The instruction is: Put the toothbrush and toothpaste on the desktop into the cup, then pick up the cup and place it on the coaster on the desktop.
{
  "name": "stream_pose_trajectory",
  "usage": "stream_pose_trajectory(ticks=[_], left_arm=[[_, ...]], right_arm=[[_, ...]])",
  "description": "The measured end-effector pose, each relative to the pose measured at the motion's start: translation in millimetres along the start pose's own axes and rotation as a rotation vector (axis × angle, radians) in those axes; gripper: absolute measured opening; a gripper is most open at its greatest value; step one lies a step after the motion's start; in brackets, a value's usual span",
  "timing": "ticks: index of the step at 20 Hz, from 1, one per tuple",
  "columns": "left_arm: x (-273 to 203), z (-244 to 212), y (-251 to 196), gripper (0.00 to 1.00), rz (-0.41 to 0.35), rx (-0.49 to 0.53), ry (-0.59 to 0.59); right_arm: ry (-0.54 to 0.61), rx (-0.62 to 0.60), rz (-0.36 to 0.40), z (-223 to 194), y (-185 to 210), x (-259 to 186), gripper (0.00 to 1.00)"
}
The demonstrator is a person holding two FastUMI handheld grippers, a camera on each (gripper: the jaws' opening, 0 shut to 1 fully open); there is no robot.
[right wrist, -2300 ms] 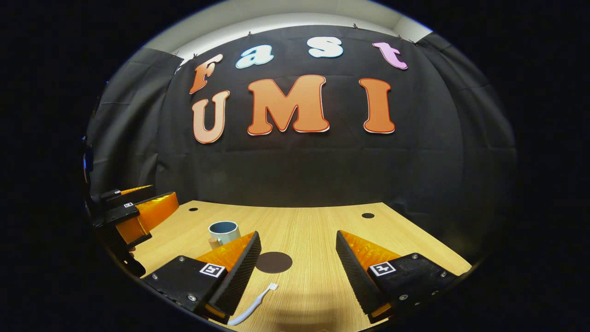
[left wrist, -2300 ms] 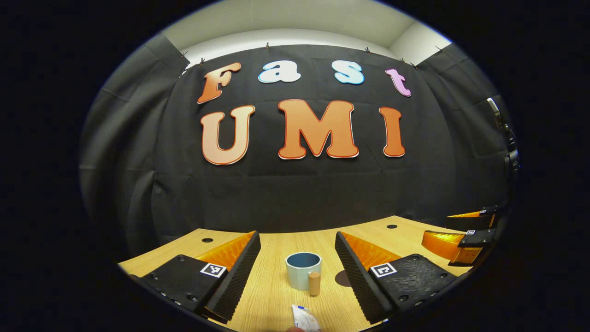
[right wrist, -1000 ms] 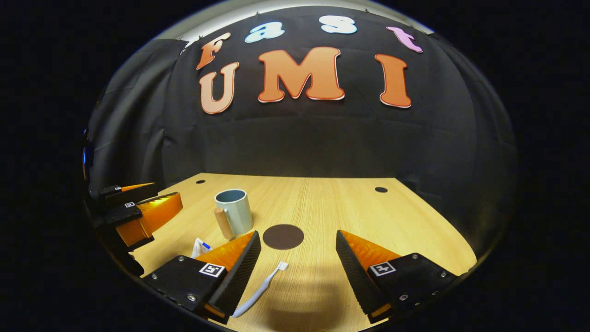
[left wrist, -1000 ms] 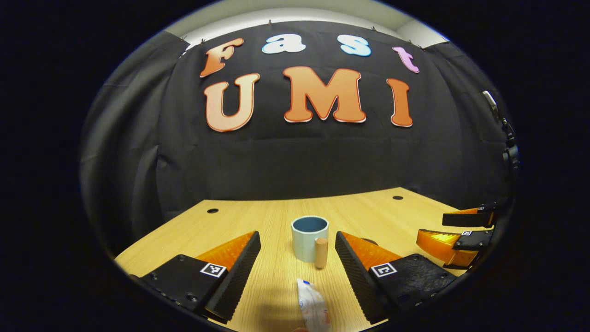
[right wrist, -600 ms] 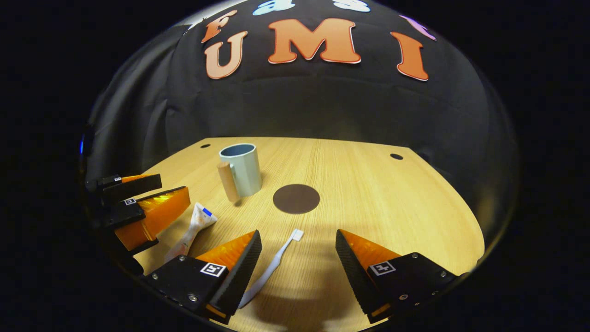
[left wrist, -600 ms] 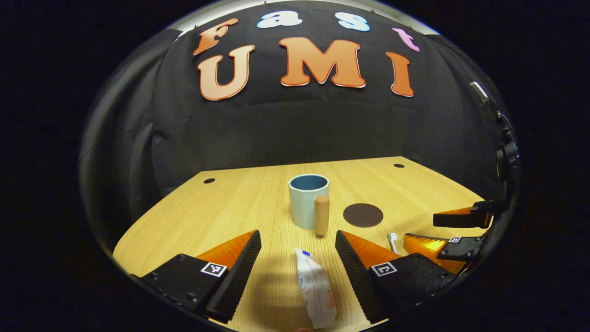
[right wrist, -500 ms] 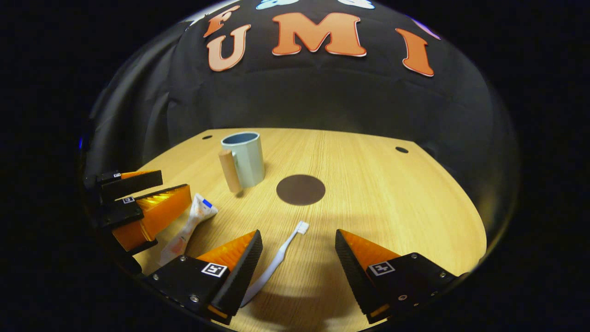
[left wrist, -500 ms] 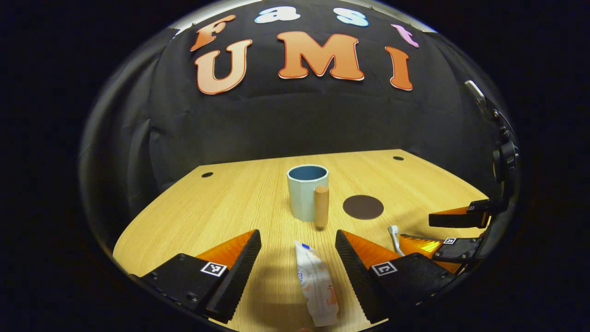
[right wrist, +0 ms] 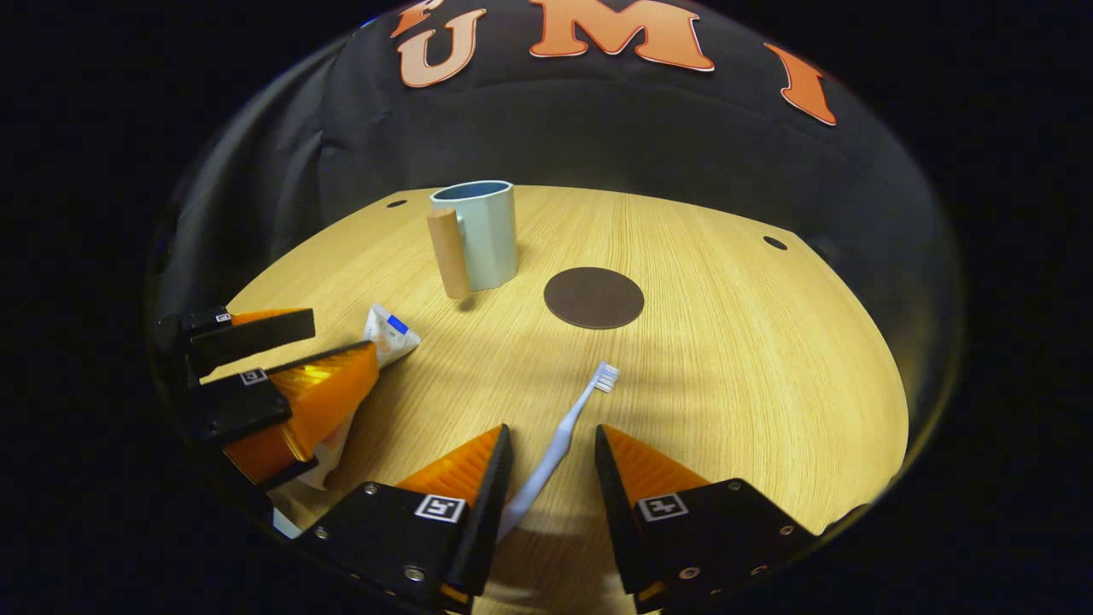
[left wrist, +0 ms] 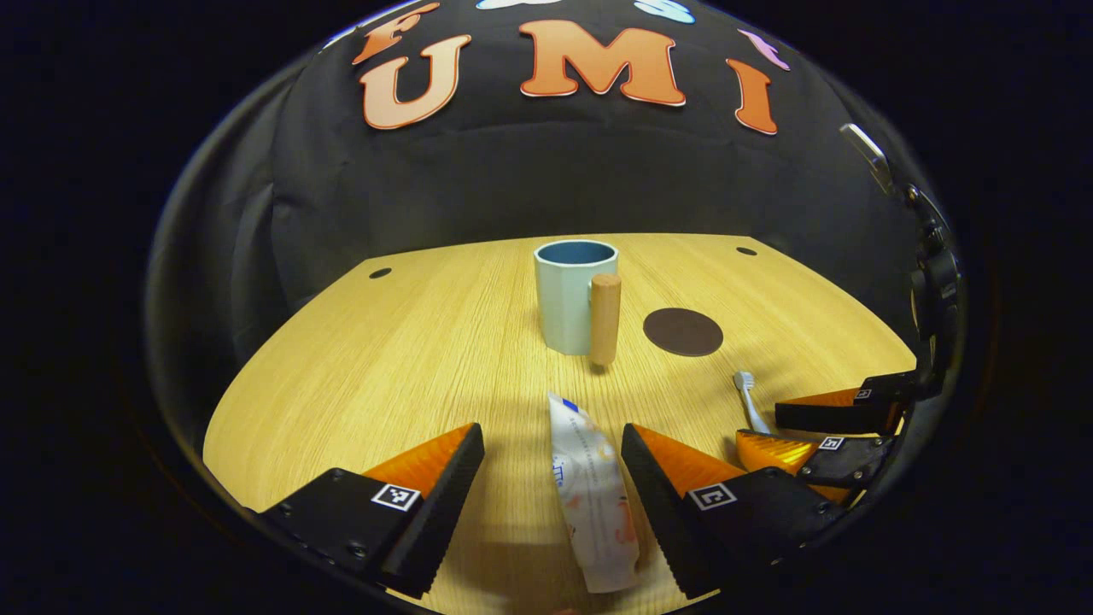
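In the left gripper view, the left gripper (left wrist: 552,444) hangs over the near part of the desk (left wrist: 384,342) with its jaws spread wide, and the toothpaste (left wrist: 591,500) lies flat on the wood between them, its length running near to far; it sits closer to the right finger, and neither finger can be seen to touch it. Farther off, about the middle of the desk, the cup (left wrist: 570,293) stands upright with its handle (left wrist: 604,318) turned to the near side. Right of the cup lies the round dark coaster (left wrist: 682,331), apart from it. In the right gripper view, the right gripper (right wrist: 553,444) is low over the near desk with its jaws at a narrow gap, and the toothbrush (right wrist: 559,440) lies on the wood between them, its brush end pointing far and a little right, toward the coaster. Whether the fingers press on the toothbrush I cannot tell. In this view the cup stands left of the coaster, and the toothpaste lies at the near left, partly hidden by the left gripper.
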State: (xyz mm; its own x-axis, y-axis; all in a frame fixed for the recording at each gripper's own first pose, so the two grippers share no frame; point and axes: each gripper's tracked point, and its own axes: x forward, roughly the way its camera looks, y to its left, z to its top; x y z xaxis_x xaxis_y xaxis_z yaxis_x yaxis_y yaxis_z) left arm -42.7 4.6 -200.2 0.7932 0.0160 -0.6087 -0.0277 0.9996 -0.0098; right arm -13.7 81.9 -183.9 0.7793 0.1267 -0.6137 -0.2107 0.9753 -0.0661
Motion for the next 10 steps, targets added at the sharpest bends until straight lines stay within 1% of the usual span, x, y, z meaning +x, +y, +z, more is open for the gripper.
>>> stream_pose_trajectory(ticks=[1,2,3,4,6,8,10], left_arm=[[0.5,-2.1,-0.3,0.98,0.001,-0.002,0.012],[1.1,-2.7,-0.7,0.98,0.0,-0.006,0.021],[1.5,-3.7,-1.8,0.98,-0.002,-0.011,0.031],[2.4,-4.8,-3.0,0.98,-0.003,-0.017,0.041],[5.8,-4.8,-5.6,0.98,-0.004,-0.025,0.043],[2.5,-3.9,-4.3,0.98,0.0,-0.026,0.04],[2.3,-3.4,-1.9,0.98,0.006,-0.031,0.038]], right_arm=[[-0.004,-0.01,0.016,1.0,3.0,0.3,0.53],[-0.017,-0.038,0.031,2.8,6.9,3.0,0.43],[-0.043,-0.077,0.041,7.4,8.8,4.9,0.36],[-0.05,-0.078,0.039,9.1,9.7,4.6,0.24],[-0.037,-0.061,0.039,8.6,10.6,4.9,0.13],[-0.016,-0.031,0.065,6.9,10.6,6.1,0.08],[-0.02,0.036,0.089,8.0,8.7,6.9,0.05]])
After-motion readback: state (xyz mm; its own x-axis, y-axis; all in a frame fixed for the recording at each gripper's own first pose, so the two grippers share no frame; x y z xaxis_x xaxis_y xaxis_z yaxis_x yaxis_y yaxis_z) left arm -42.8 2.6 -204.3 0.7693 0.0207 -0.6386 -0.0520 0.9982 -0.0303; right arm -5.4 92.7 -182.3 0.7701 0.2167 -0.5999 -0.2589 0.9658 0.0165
